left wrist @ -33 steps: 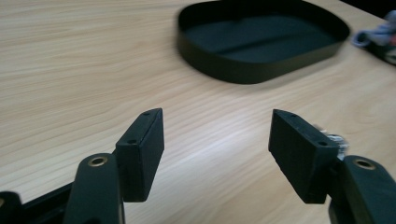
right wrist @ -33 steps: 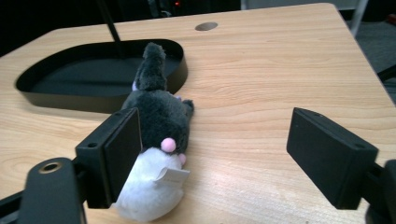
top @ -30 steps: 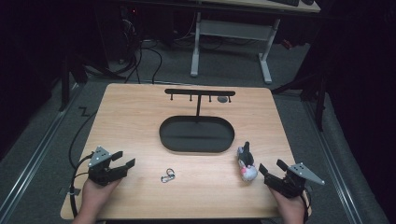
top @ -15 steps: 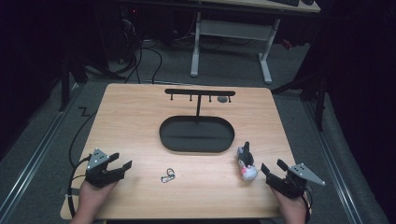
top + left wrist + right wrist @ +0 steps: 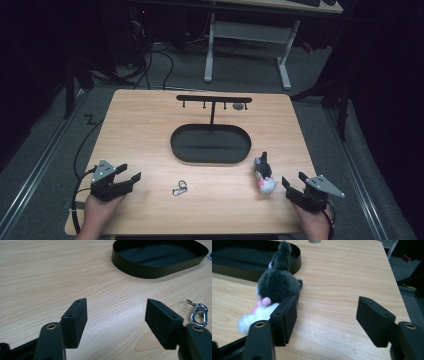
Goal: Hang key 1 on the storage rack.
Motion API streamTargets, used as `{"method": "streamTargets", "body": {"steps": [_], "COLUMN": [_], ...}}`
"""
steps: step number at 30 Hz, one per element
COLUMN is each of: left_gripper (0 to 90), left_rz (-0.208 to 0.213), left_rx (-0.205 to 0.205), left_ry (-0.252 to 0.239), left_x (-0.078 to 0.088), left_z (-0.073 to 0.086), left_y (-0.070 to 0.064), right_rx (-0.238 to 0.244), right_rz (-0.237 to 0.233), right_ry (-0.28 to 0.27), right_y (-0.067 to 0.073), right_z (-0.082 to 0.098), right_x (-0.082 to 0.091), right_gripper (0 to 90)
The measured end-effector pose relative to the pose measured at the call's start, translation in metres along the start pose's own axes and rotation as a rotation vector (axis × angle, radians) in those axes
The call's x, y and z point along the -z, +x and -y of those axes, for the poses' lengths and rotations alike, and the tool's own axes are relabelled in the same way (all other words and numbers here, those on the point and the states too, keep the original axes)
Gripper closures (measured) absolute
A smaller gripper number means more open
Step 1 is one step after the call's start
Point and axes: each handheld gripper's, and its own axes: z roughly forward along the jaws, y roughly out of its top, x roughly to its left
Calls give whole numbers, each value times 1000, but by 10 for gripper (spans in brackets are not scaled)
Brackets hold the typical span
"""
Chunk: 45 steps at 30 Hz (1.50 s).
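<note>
Black jaws: left gripper (image 5: 129, 178) open, empty; right gripper (image 5: 294, 181) open, just been closing, nothing between | plush toy (image 5: 263, 173) lies just left of right gripper, beside oval tray (image 5: 210, 159) | advice: shift jaws leftward to straddle toy before squeezing | left gripper view adds key clip (image 5: 198, 312) detail | far: hook rack (image 5: 213, 99)

Grey-and-white plush toy (image 5: 263, 173) lies on its side beside the black tray (image 5: 210, 156).

The left gripper (image 5: 116, 317) hangs over bare wooden table (image 5: 50, 272), its two black jaws spread wide with nothing between them. A black oval tray (image 5: 160, 258) sits at one o'clock; a silver carabiner clip (image 5: 198, 312) lies at three o'clock, just beside the right jaw.
</note>
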Motion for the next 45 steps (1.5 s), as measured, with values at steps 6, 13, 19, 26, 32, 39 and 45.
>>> {"method": "streamTargets", "body": {"steps": [6, 13, 19, 26, 32, 39, 45], "left_gripper": [338, 330, 334, 339, 339, 339, 337], "left_rz": [19, 42, 54, 62, 69, 66, 69], "left_rx": [-30, -37, -34, -54, -54, -53, -53], "left_ry": [9, -15, -28, -32, -31, -32, -32], "left_x": [-3, 0, 0, 1, 1, 1, 1], "left_z": [-1, -2, -3, -4, -3, -2, -2], "left_y": [-5, -7, -7, -11, -12, -11, -10], "right_rx": [10, 52, 24, 24, 74, 138, 162], "right_rz": [6, 5, -14, -14, -19, -29, -39], "right_ry": [72, 176, 215, 273, 343, 417, 456], "right_y": [7, 13, 10, 6, 7, 12, 16], "right_z": [-1, 5, 5, -2, -7, -16, -20], "right_x": [-4, -9, -9, -8, -10, -12, -15], "right_gripper": [355, 353, 351, 364, 351, 338, 333]}}
